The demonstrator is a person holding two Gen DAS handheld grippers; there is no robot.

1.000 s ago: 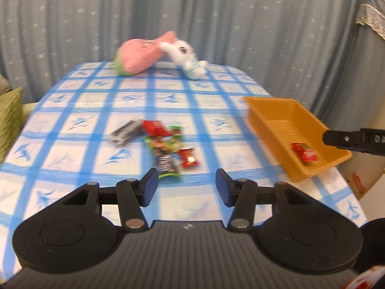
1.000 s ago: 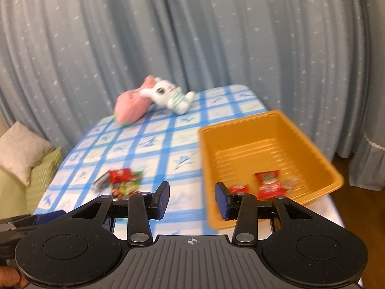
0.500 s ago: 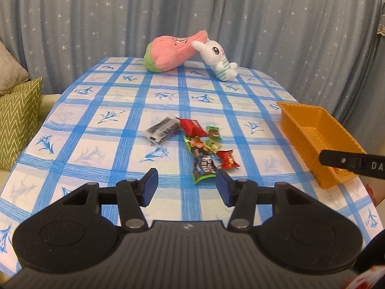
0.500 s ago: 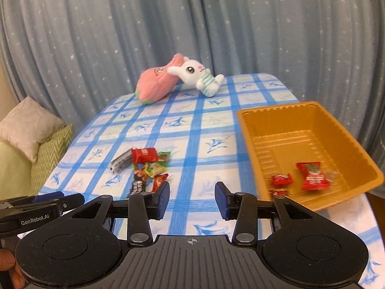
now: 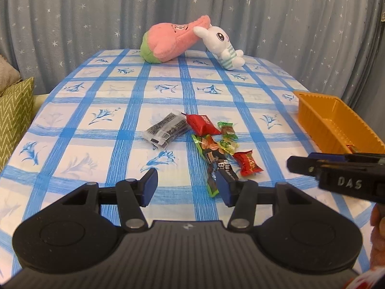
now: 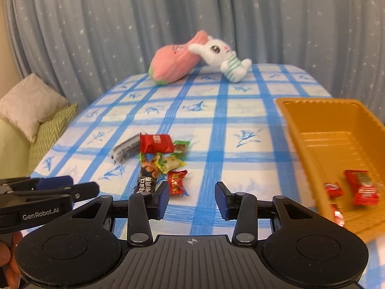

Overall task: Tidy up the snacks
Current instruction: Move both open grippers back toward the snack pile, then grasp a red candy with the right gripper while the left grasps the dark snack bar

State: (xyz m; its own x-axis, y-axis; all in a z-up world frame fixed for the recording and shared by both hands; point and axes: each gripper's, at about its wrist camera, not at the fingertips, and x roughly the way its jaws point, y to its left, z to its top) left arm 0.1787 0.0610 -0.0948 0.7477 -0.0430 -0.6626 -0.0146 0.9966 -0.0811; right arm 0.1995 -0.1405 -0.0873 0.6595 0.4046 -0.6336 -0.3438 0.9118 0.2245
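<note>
Blue pads are seen spread apart on the left claw (image 5: 187, 186), nothing held, low over the checked surface (image 5: 115, 110); the right claw (image 6: 191, 201) is likewise spread and empty. Just ahead of the left claw lies the snack pile (image 5: 207, 139): a dark bar (image 5: 217, 166) nearest, its near end hidden behind the right pad, a small red candy (image 5: 247, 163) beside it, then a red pack (image 5: 201, 124), green sweets (image 5: 227, 130) and a grey packet (image 5: 167, 130) farther out. The orange tray (image 6: 336, 130) sits at the right edge, with a few red candies (image 6: 361, 187) inside. The step in hand is judged to be picking the next snack. It is best done by choosing one outlying piece, such as the red candy, so that neighbours are not dragged. The pads should be lowered astride its narrow width, closed on the wrapper body rather than a crimped end, then lifted straight before being carried over the tray wall. Two plush toys (image 5: 182, 41) at the far end are to be left alone.
</note>
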